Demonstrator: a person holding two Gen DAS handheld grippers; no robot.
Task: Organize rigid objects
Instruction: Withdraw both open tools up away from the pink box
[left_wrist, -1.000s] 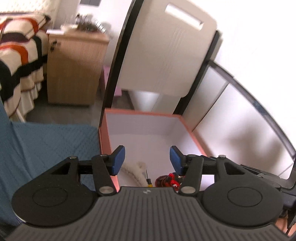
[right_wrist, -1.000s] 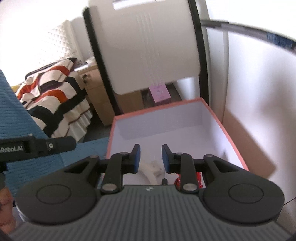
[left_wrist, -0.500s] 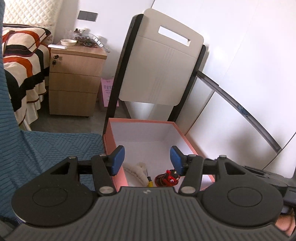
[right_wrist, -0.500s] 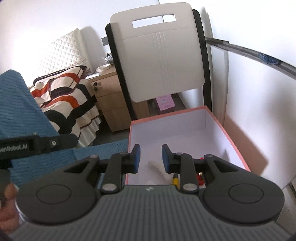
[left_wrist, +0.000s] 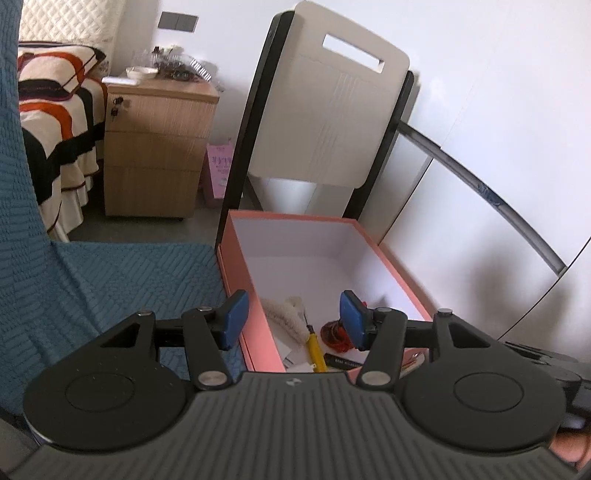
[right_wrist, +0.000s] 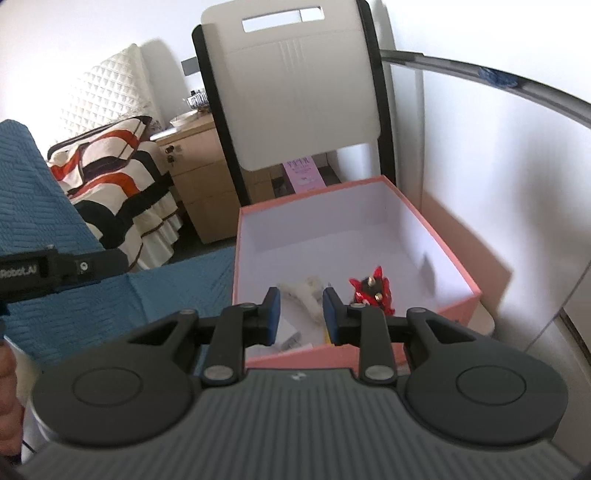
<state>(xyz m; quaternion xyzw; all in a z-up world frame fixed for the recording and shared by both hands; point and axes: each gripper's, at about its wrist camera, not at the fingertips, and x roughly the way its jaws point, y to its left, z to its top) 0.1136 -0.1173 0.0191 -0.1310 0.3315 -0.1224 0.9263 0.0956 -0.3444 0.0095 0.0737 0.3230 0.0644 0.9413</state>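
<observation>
A: What are the tongs doing, nearest first?

B: The left gripper (left_wrist: 293, 314) is spread wide with nothing between its blue pads (left_wrist: 236, 314). It hangs over the near end of the pink box (left_wrist: 236, 284). The right gripper (right_wrist: 301, 315) has a narrower gap, but its pads do not meet and they pinch nothing.

A: And what lies in the box?

B: All of it sits at the near end. From the left wrist: a fluffy white piece (left_wrist: 288, 317), just right of it a yellow-handled tool (left_wrist: 317, 349), then a red toy (left_wrist: 334, 334) partly behind the right pad, with white paper (left_wrist: 295, 363) and a dark flat bar (left_wrist: 341, 360) nearest the camera. From the right wrist the red toy (right_wrist: 371, 290) stands just right of the pads, the white piece (right_wrist: 308, 295) shows between them.

A: Further off?

B: The far half of the box floor is bare white. Left of the box lies a blue quilt (left_wrist: 122, 280). Behind the box stands a white chair (left_wrist: 328, 118) with a black frame, then a wooden nightstand (left_wrist: 155, 147) and a striped bed (left_wrist: 48, 118) by the wall.
</observation>
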